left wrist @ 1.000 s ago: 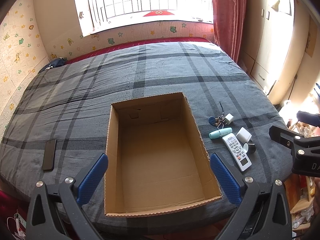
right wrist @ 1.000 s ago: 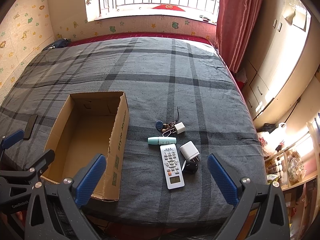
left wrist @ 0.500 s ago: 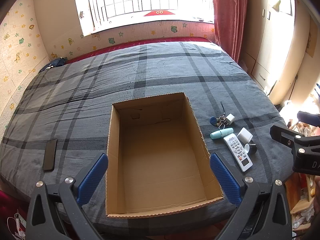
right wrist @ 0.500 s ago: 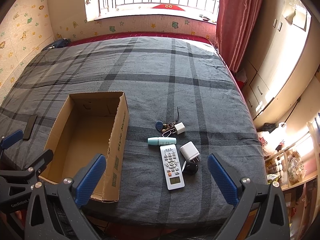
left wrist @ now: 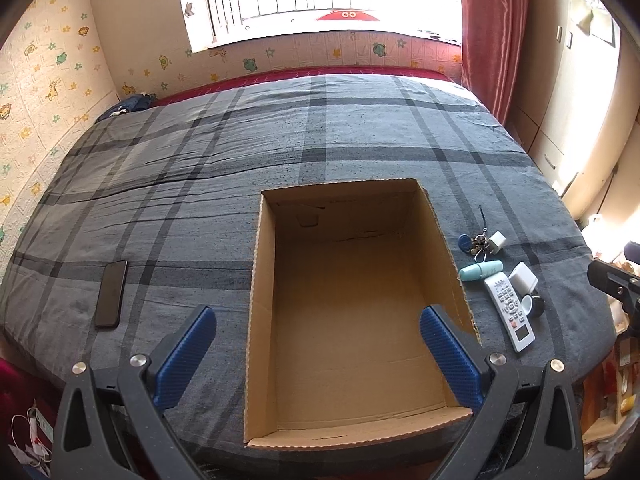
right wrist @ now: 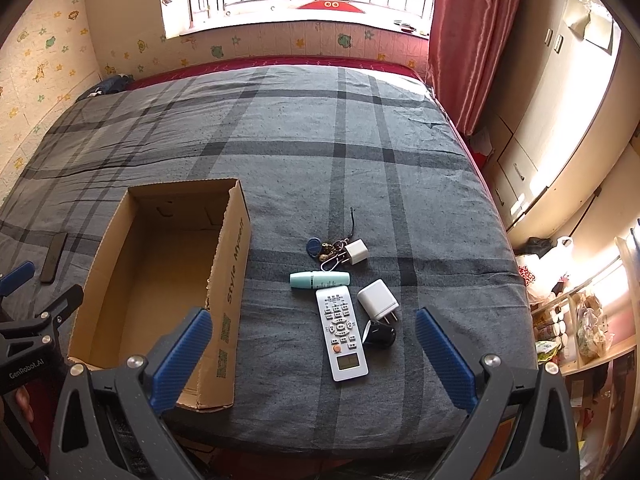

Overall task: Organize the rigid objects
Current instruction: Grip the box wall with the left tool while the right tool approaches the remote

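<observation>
Now the white remote [right wrist: 341, 334] lies on the bed [right wrist: 360, 152], right in front of the right claw [right wrist: 313, 342], between its wide-open, empty fingers. Go straight down and pinch its long sides. The empty box [left wrist: 352, 300] waits under the left claw [left wrist: 318, 340], also spread wide, holding nothing.

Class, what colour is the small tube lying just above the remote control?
Pale mint green tube, clearest in the right wrist view.

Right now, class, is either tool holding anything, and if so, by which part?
Nothing is held. The left tool and right tool are both open and empty; the remote lies untouched on the bed.
</observation>
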A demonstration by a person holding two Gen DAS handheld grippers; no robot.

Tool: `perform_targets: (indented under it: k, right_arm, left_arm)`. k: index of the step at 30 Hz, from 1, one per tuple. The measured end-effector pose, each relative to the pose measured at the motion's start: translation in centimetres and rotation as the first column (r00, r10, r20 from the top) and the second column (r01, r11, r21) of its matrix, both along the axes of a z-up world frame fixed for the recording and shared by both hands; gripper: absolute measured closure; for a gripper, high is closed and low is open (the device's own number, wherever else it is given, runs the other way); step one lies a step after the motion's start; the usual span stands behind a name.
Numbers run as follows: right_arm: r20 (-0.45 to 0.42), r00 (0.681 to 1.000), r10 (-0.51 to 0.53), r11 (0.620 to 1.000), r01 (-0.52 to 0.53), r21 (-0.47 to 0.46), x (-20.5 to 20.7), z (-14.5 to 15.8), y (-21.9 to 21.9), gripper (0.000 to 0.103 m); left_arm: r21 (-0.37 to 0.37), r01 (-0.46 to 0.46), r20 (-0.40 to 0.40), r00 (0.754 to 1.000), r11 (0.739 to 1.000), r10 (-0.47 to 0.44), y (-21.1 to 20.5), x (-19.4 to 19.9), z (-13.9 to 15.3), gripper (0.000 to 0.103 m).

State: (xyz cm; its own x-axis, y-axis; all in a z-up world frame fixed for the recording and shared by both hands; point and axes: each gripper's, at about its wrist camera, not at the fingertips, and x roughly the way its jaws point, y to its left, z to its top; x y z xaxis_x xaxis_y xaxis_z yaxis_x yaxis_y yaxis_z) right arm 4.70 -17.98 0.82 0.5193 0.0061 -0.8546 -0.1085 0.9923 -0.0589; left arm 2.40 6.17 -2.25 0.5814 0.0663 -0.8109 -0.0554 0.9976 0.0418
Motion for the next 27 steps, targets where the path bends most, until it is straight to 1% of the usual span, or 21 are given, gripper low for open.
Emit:
perform_targets:
  k: [4,8,12,14,20,23,25,27]
  right_arm:
    - [-0.018,1.0,-0.006,1.0,0.006,-0.005,0.6,-0.7,0.0,0.0]
    - [-0.037,0.999,-0.015,1.0,0.015,-0.009,1.2,-1.5,-0.2,0.0]
    - [-0.059,0.998,-0.025,0.999,0.023,-0.025,2.0,-2.6,-0.2,0.0]
    - [-0.069,0.997,-0.027,0.999,0.025,-0.032,2.4,-3.2,-0.3,0.0]
    - [-0.106,0.994,-0.028,0.999,0.025,-0.032,3.1,-5.3,-0.5,0.0]
    - [-0.133,0.991,-0.036,0.999,0.032,-0.031,3.4,-6.3,-0.7,0.0]
    - [-0.143,0.989,-0.041,0.999,0.036,-0.036,3.4,-6.8,-0.9,0.0]
    - [-0.148,0.988,-0.045,0.998,0.039,-0.041,3.4,-7.1,-1.0,0.0]
  left_arm:
    - [0.001,-0.013,-0.008,1.0,1.0,0.013,1.9,0.6,-1.0,0.0]
    - [0.01,-0.035,-0.048,0.998,0.999,0.035,3.6,1.5,-3.0,0.0]
    - [-0.041,-0.051,-0.094,0.994,0.998,0.047,5.5,2.5,-5.4,0.0]
    - [-0.054,-0.055,-0.11,0.993,0.997,0.049,6.1,2.8,-6.5,0.0]
    - [-0.03,-0.066,-0.171,0.983,0.997,0.06,7.6,4.1,-10.4,0.0]
    - [-0.038,-0.075,-0.186,0.98,0.996,0.066,8.3,4.5,-11.6,0.0]
    - [-0.045,-0.084,-0.187,0.979,0.995,0.075,8.7,4.5,-11.9,0.005]
    - [-0.056,-0.089,-0.183,0.98,0.994,0.077,9.0,4.5,-11.9,0.013]
